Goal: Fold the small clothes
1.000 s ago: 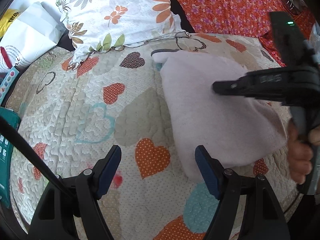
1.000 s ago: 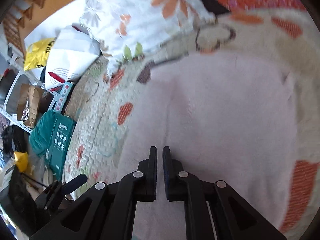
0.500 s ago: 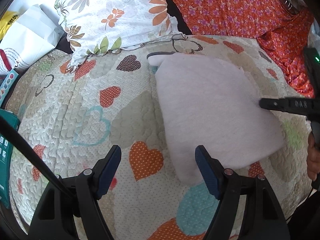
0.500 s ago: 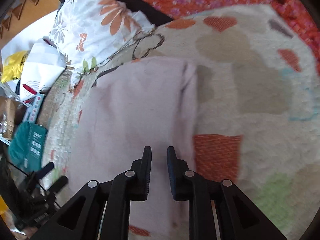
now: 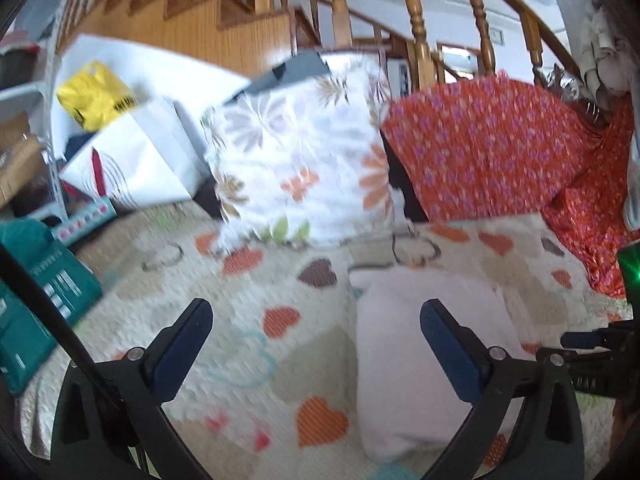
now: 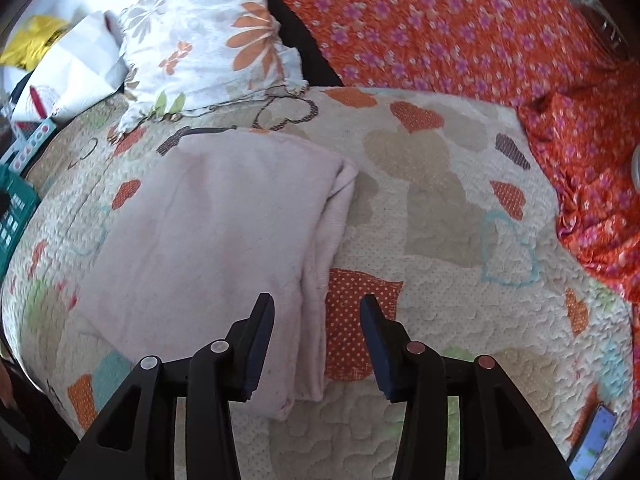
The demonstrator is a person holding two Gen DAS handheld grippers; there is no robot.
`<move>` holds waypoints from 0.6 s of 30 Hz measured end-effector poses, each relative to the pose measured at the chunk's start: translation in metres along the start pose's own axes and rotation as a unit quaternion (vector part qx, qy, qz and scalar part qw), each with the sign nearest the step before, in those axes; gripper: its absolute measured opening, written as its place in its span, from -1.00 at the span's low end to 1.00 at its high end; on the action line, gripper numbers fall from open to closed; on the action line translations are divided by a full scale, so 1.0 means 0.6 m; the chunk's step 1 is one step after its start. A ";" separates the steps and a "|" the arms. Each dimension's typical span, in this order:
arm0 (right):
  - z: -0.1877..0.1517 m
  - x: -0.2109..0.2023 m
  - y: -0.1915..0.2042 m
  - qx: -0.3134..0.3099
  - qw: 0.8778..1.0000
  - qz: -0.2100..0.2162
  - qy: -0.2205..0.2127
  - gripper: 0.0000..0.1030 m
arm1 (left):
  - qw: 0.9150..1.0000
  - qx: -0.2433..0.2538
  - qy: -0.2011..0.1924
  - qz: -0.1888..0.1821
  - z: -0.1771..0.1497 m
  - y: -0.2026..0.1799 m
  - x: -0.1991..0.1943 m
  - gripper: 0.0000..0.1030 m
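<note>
The right gripper (image 6: 318,344) has its two fingers apart, and nothing is between them. It hangs just over the near right edge of the folded pink cloth (image 6: 216,232). One finger is above the cloth and the other is above an orange dotted patch on the heart quilt (image 6: 440,208). The cloth lies flat on the quilt. In the right wrist view it sits ahead of the gripper and to its left. Its long side runs away from the gripper, toward the flower pillow (image 6: 208,36) at the back. Along the right edge you can see layers of cloth stacked on each other, so it looks already folded over.

The left gripper (image 5: 316,344) is spread wide and holds nothing too. In its view the cloth (image 5: 424,340) lies ahead and to the right, partly behind its right finger. This picture is blurry, so small things are hard to tell.

The right gripper looks nearer to the cloth's edge. I think the next fold would start there, by pinching that near edge. The left gripper would have to go right to reach the cloth.
</note>
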State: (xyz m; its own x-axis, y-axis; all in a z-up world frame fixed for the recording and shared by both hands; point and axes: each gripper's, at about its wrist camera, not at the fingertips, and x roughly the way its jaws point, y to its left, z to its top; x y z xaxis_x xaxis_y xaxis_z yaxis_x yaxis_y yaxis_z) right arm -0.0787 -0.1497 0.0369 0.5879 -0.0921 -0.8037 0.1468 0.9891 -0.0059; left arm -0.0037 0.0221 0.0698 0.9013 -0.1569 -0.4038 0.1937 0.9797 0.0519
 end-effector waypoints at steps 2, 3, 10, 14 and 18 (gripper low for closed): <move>-0.004 -0.011 0.010 -0.007 1.000 -0.007 -0.009 0.01 | 1.000 0.006 -0.004 -0.002 0.003 -0.001 -0.008 1.00; -0.005 -0.015 0.013 -0.009 1.000 -0.009 -0.013 0.04 | 1.000 0.009 -0.003 -0.006 0.004 -0.003 -0.012 1.00; -0.024 -0.037 0.041 -0.028 0.997 -0.075 -0.022 0.15 | 0.998 0.005 0.040 -0.038 -0.011 0.003 -0.026 1.00; -0.028 -0.036 0.047 -0.042 0.993 -0.105 -0.019 0.16 | 0.995 0.009 0.082 -0.048 -0.032 0.003 -0.007 1.00; -0.031 -0.037 0.050 -0.049 0.991 -0.126 -0.019 0.20 | 0.991 0.001 0.120 -0.056 -0.052 0.003 0.016 1.00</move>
State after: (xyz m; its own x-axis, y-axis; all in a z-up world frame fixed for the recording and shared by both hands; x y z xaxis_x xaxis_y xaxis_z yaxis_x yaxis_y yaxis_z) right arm -0.1022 -0.1156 0.0437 0.5727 -0.3400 -0.7459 0.2159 0.9404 -0.2629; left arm -0.0070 0.0261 0.0377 0.7564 -0.2303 -0.6122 0.2888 0.9574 -0.0033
